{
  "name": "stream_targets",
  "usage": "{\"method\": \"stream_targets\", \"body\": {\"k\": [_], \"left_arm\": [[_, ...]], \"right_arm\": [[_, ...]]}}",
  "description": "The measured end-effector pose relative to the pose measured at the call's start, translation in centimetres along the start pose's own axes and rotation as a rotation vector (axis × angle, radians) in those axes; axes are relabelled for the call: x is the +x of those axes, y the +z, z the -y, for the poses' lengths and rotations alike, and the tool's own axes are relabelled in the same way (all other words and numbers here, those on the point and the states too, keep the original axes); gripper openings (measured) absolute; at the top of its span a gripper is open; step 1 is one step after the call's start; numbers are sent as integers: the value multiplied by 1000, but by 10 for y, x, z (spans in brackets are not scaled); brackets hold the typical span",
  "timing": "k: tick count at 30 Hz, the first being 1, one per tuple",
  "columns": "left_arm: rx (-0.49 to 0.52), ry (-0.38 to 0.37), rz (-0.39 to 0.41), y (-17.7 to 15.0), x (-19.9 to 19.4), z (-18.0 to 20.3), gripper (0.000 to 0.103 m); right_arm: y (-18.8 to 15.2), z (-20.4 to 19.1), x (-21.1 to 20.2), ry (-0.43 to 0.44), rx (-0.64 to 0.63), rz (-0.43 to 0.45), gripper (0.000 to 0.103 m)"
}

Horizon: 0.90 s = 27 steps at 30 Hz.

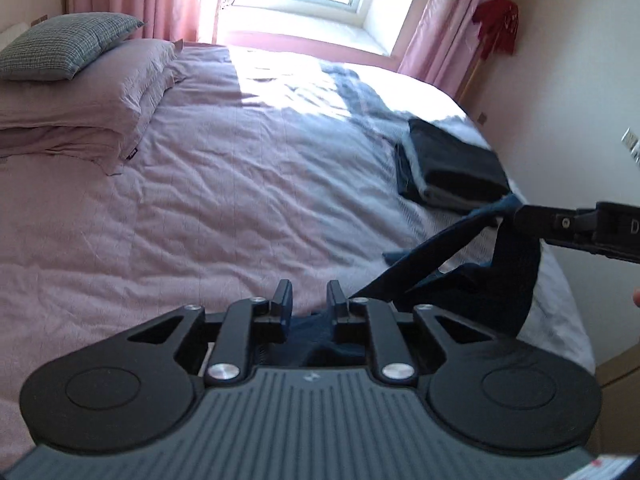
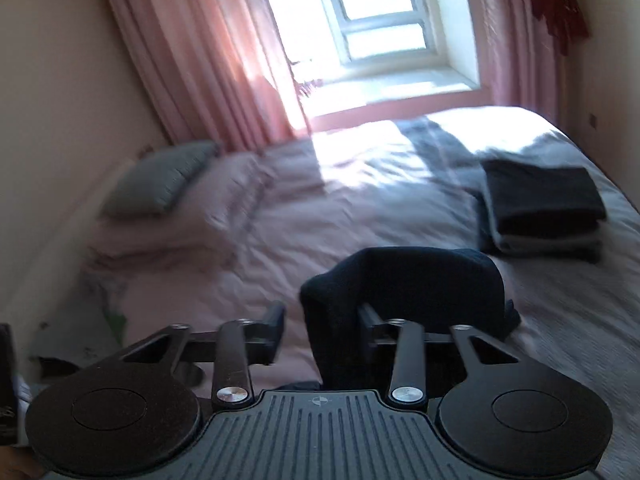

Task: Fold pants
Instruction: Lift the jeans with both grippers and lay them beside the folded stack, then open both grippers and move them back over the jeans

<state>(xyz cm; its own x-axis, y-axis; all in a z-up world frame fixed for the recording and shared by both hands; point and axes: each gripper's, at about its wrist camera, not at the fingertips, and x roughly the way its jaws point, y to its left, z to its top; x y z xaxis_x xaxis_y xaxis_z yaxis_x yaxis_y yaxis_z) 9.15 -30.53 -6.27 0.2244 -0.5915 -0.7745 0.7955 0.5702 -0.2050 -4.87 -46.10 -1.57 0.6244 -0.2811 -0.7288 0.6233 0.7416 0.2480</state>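
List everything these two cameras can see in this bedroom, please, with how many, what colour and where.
pants: one, dark blue, hanging off both grippers above the bed's right side
folded stack: one, dark clothes, right side of bed
bed cover: one, pale pink
pillows: grey on top, pink beneath, left
curtains: two, pink, beside window
red item: one, on the right wall
left gripper: black, jaws slightly apart, cloth between them
right gripper: black, jaws wide, cloth draped over one finger

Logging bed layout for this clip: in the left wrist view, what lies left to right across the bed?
Grey checked pillow on the pink pillows → bare pink cover → stack of folded dark clothes → right gripper with dark blue pants hanging from it.
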Motion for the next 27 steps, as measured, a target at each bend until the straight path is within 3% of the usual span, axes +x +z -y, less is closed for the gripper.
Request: {"method": "stream_targets", "body": {"k": [2,7,11,16,19,27], "left_arm": [[36,26,-44,-18,6,6,29],[133,63,-171,-67,6,8,31],[214,31,-238,-94,0,14,34],[303,-11,-250,-106,-16,8,35],[341,-17,-246,-109,-28,-7,41],[415,-27,-247,-124,-50,-44,43]], "right_arm": [[-27,27,0,-46,31,-56,65],[-103,88,-24,-63,222,-200,65],[-141,119,-38,-106,327,-265,65],[-173,99,-49,-145,395,-269,65],[-183,69,-57,-151,366,-231,65],[-225,8,-51,-188,347,-233,65]]}}
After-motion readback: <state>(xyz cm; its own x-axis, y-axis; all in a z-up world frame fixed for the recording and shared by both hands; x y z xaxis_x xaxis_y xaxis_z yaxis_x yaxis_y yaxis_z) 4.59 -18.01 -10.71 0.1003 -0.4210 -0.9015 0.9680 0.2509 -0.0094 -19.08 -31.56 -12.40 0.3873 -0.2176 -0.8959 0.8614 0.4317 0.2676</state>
